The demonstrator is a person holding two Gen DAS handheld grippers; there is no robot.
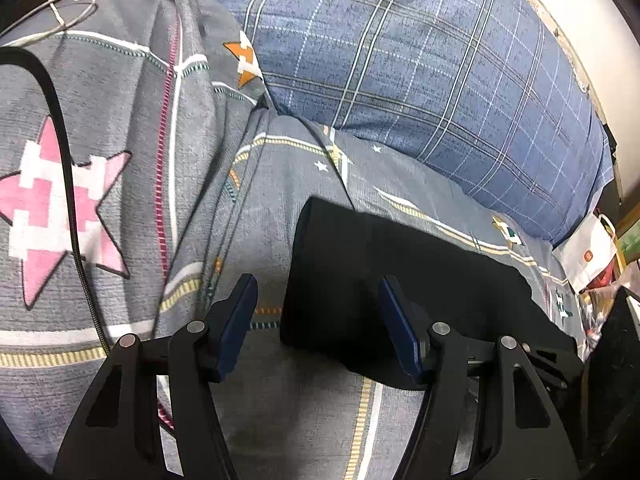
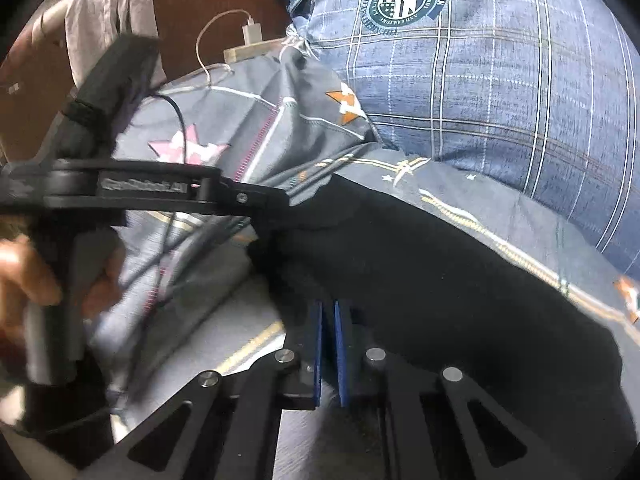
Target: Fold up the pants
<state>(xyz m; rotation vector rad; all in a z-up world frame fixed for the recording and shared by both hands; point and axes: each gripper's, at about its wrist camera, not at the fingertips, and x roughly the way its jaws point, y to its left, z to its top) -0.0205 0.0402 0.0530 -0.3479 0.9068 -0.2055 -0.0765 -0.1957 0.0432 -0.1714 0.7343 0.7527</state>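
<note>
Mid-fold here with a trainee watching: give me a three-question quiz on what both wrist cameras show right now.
1. True or false: the left gripper is open.
2. What does the right gripper appear to pinch: A) the blue plaid pillow, B) the black pants, C) the white charger?
3. Fill in: the pants lie on a grey bedsheet printed with ____.

Key: 1 true; its jaws stand apart over the pants' edge. 2 B, though the fabric between the pads is hard to see. 3 stars.
</note>
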